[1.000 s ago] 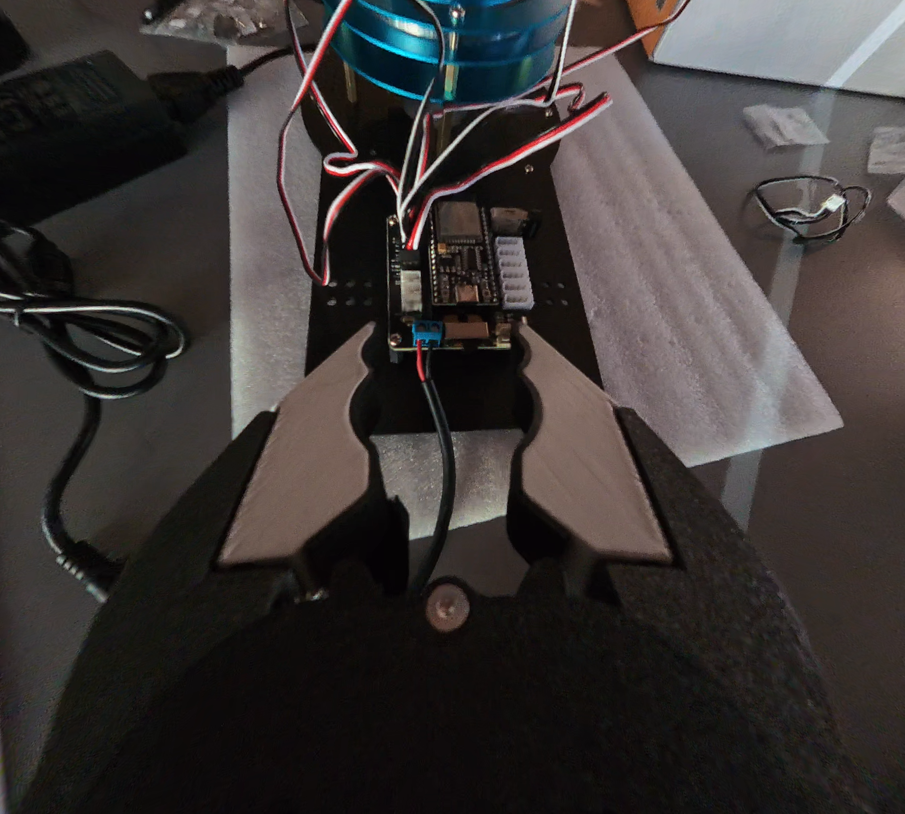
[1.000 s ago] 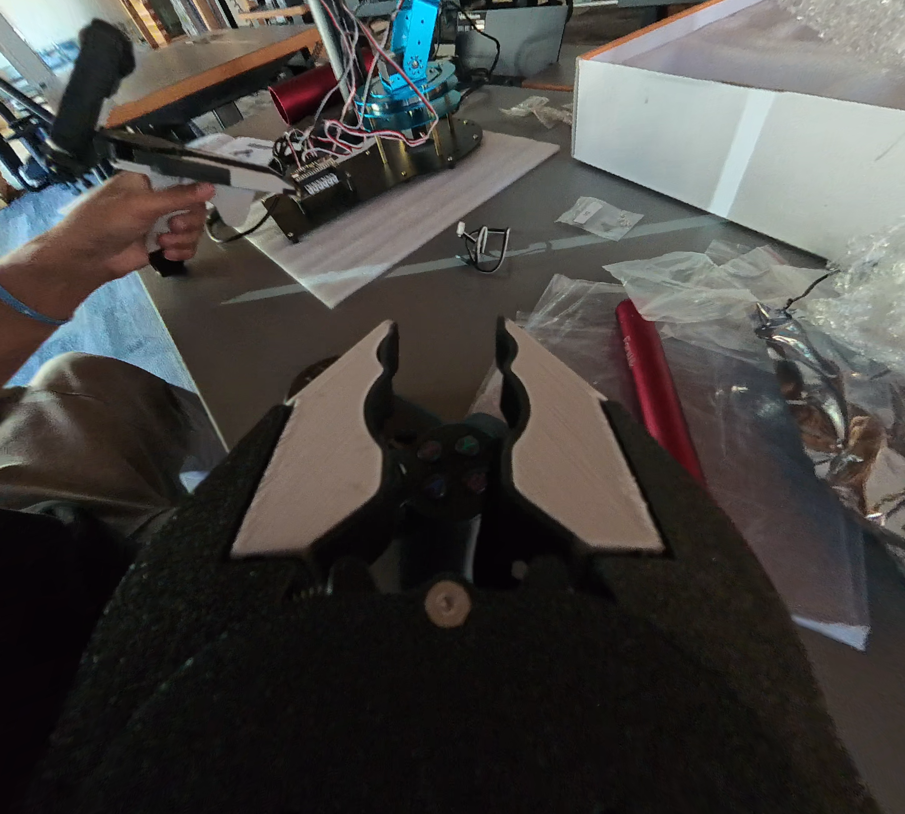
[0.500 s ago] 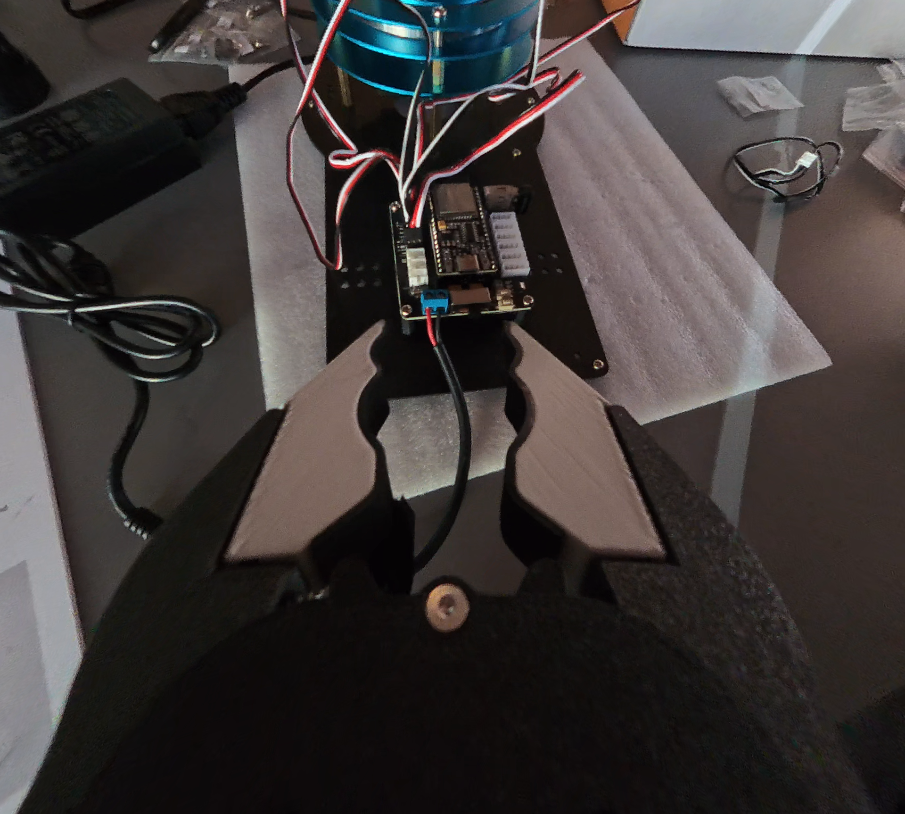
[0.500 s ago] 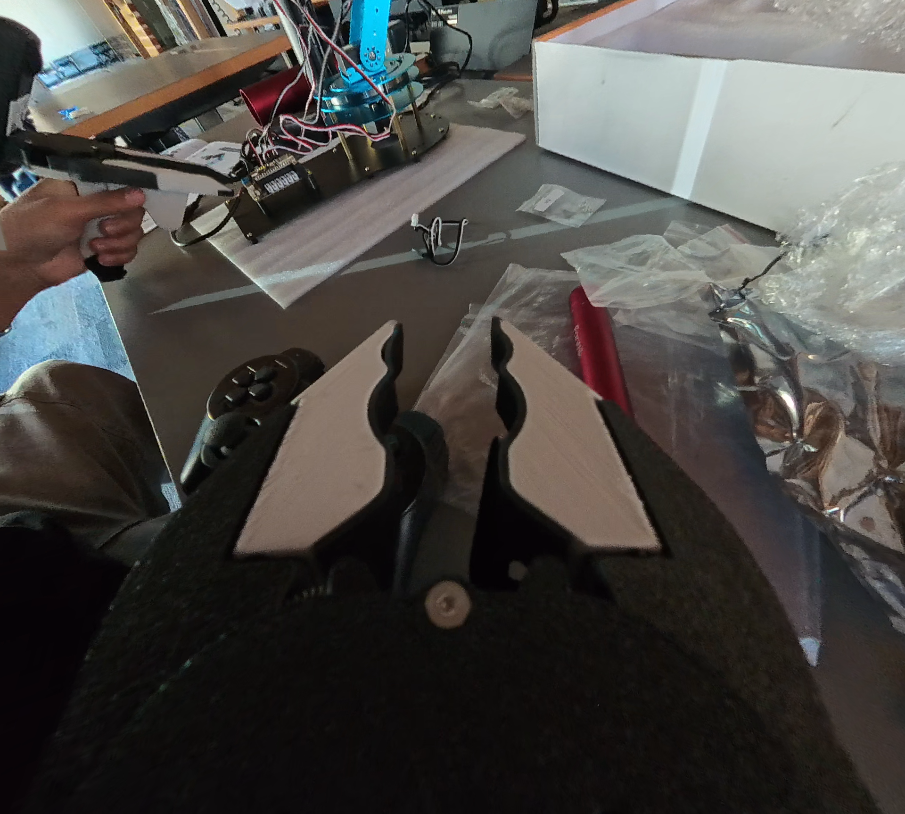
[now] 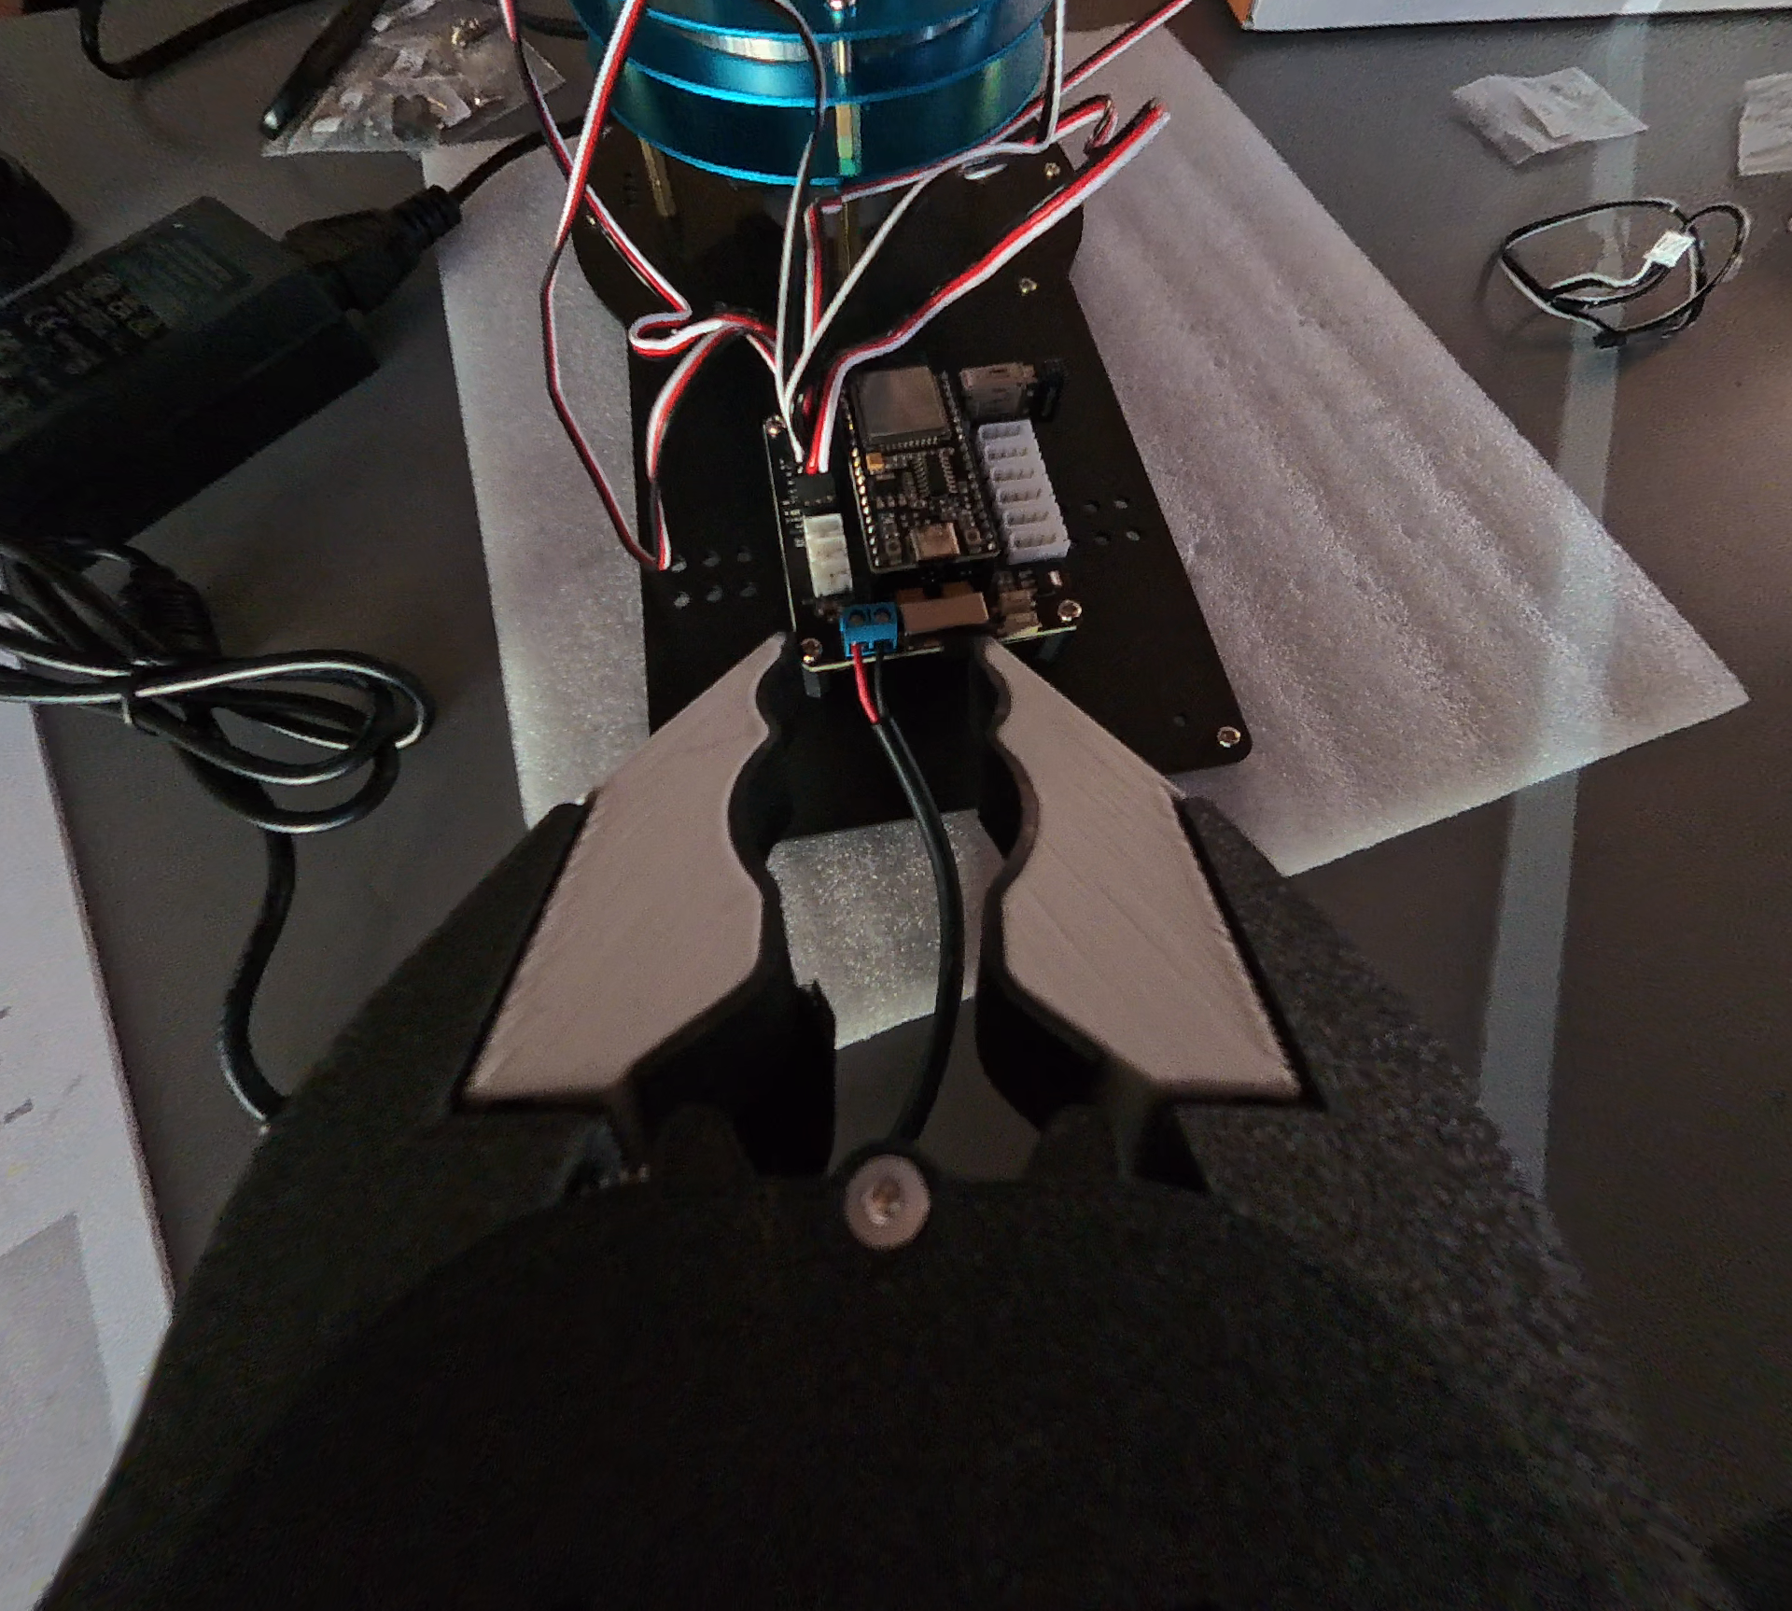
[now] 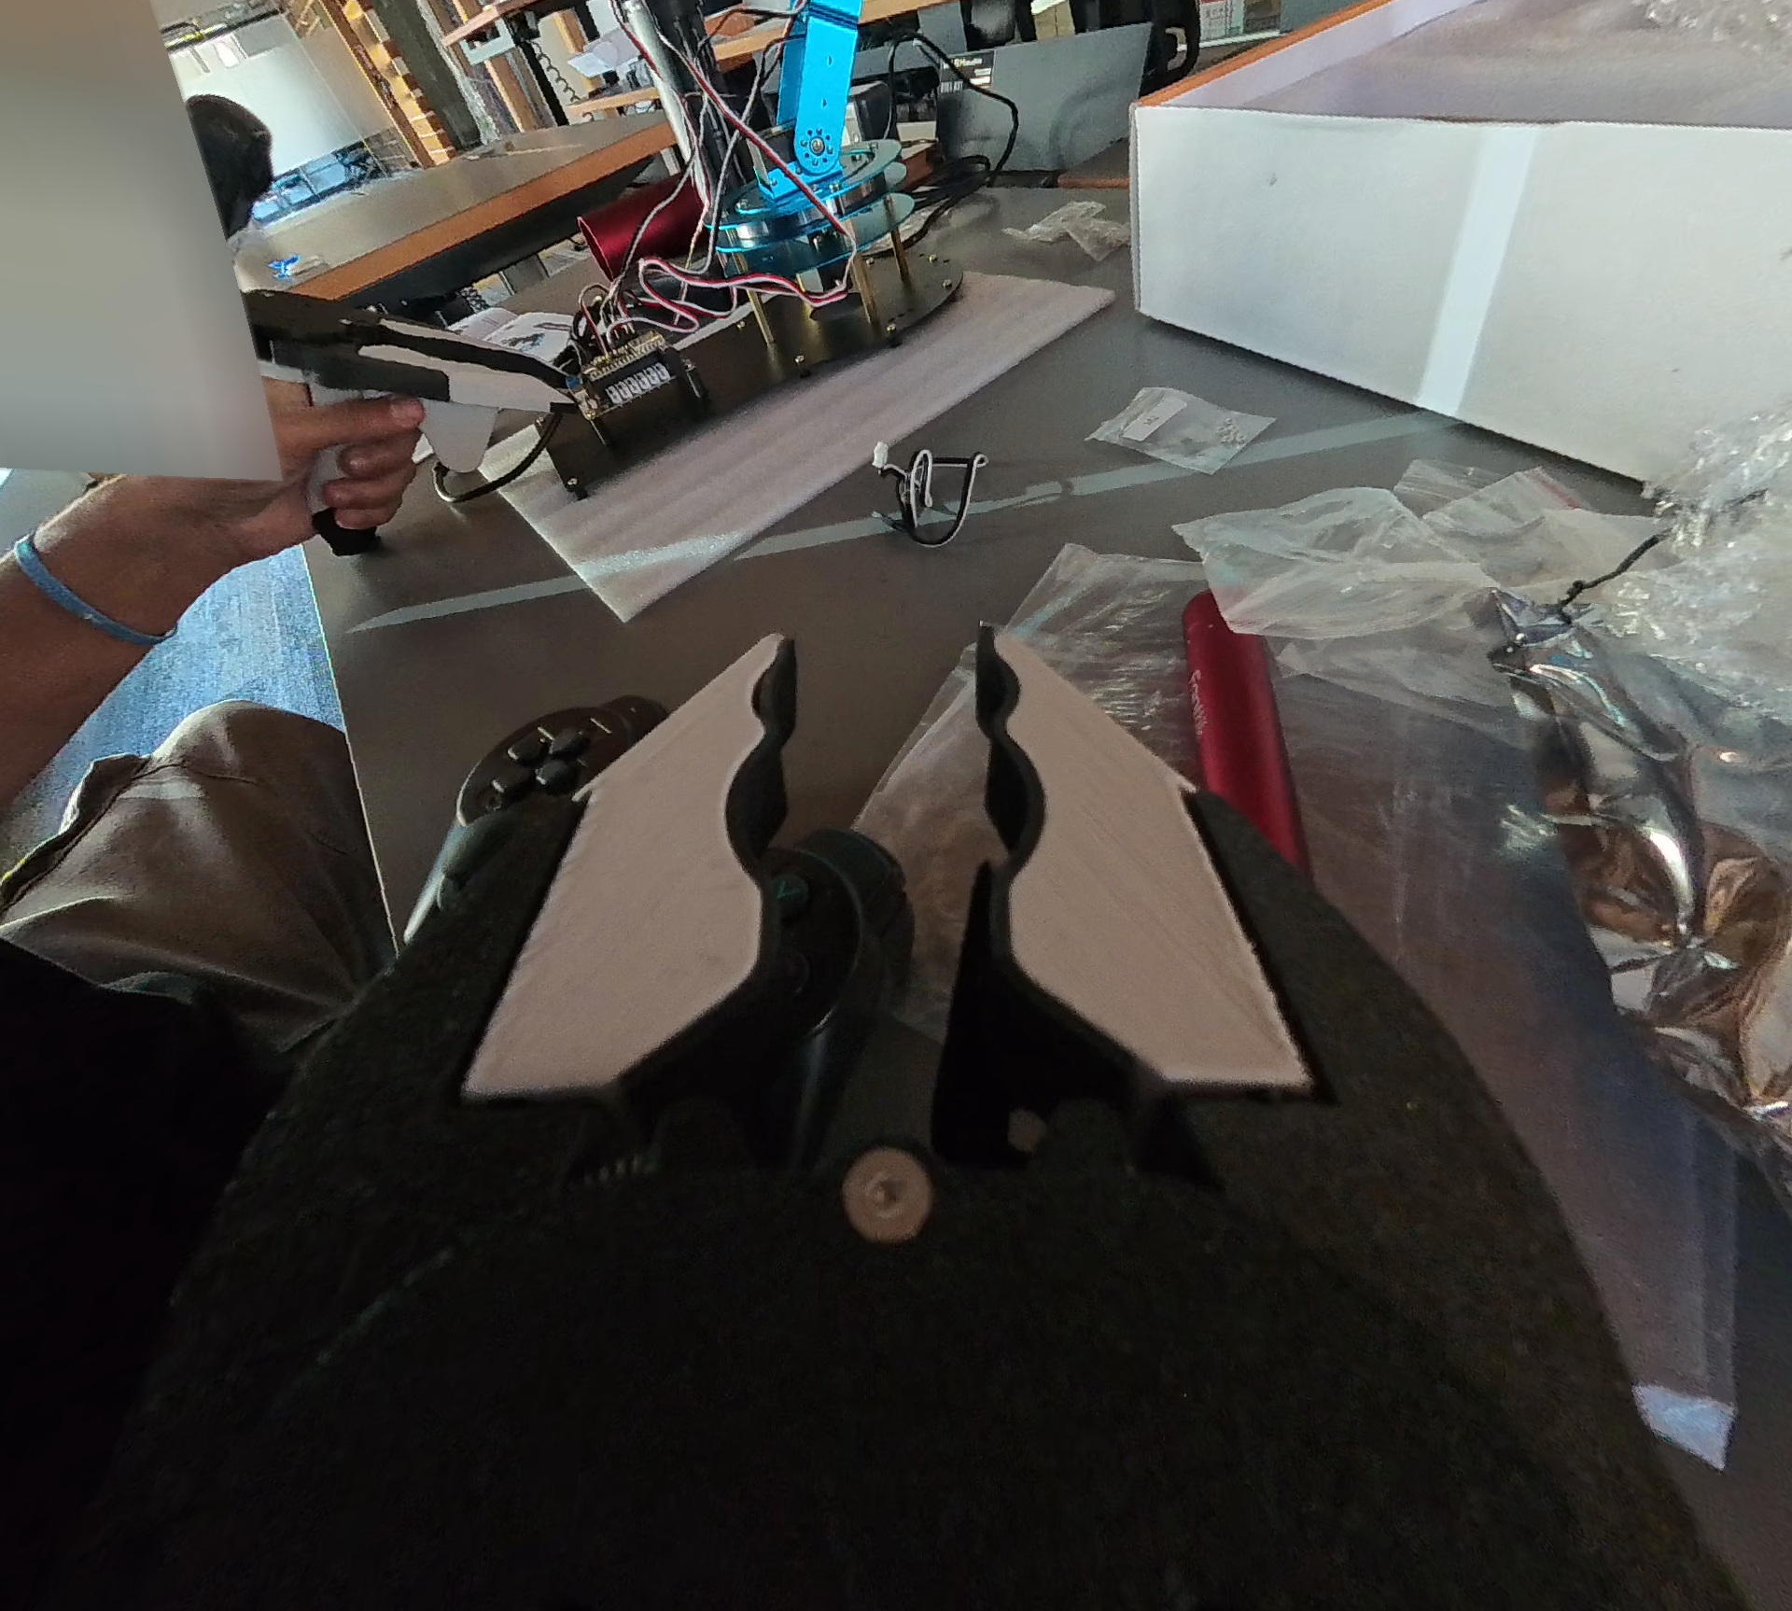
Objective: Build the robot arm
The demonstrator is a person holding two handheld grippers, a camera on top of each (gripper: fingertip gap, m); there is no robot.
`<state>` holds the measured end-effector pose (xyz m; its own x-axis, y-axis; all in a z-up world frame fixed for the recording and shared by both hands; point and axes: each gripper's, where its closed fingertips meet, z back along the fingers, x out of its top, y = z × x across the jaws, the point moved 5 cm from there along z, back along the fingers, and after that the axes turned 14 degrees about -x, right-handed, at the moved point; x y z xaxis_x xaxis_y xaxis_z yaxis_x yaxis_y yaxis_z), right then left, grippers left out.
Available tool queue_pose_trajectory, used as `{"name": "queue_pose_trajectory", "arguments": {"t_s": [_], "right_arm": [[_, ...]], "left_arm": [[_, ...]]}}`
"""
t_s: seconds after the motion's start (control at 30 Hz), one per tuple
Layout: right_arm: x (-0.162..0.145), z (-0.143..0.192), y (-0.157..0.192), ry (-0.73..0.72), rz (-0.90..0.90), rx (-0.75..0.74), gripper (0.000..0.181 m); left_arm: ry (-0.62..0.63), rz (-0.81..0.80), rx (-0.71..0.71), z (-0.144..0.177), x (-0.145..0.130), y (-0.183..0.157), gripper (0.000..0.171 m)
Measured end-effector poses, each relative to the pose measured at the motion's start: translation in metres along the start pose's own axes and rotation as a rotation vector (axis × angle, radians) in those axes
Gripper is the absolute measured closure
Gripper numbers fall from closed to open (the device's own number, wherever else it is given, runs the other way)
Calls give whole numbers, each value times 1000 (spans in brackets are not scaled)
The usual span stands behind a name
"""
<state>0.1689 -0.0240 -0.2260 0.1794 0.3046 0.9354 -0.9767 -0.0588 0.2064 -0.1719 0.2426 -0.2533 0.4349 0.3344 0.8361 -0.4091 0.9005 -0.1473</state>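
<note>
Circuit board (image 5: 921, 517) sits on a black base plate (image 5: 1144, 672), itself on a white foam sheet (image 5: 1358, 556), in the middle of the grey table (image 5: 1648, 934). Far left, a black power adapter (image 5: 145, 343) is cut off by the frame edge, with coiled black cable (image 5: 262, 721) nearer. The left gripper (image 5: 878, 658) hovers spread, tips just short of the board's near edge, a black lead (image 5: 941, 886) running between its fingers untouched. Behind, the blue robot arm base (image 5: 805, 42) is cropped at the top. The right gripper (image 6: 882, 653) is also spread, above a black game controller (image 6: 543, 764) that it largely hides; a red cylinder (image 6: 1241, 750) lies right under clear plastic bags (image 6: 1358, 556).
</note>
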Motion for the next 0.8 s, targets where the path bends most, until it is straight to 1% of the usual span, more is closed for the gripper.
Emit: {"name": "queue_pose_trajectory", "arguments": {"t_s": [0.13,0.17,0.4,0.43,0.47,0.5,0.57,0.67,0.73,0.8], "right_arm": [[-1,-1,2,6,9,5,145],[-1,-1,2,8,14,6,145],[-1,-1,4,9,17,11,145],[-1,-1,4,7,18,11,146],[-1,0,4,1,21,11,146],[0,1,5,-9,25,12,146],[2,3,6,-33,31,15,146],[5,8,9,-71,39,33,146],[9,17,16,-114,58,36,146],[11,32,31,-120,68,51,145]], "left_arm": [[4,0,-1,0,0,0,140],[4,5,1,0,1,1,142],[9,-5,8,1,-1,0,141],[14,5,0,4,-2,-2,131],[19,29,-5,12,-5,-6,109],[11,53,-15,23,-7,-13,96],[-86,90,-15,58,-11,-36,99],[-214,165,-12,103,-30,-80,102],[-244,173,-6,121,-45,-111,102],[-255,158,42,136,-59,-136,102]]}}
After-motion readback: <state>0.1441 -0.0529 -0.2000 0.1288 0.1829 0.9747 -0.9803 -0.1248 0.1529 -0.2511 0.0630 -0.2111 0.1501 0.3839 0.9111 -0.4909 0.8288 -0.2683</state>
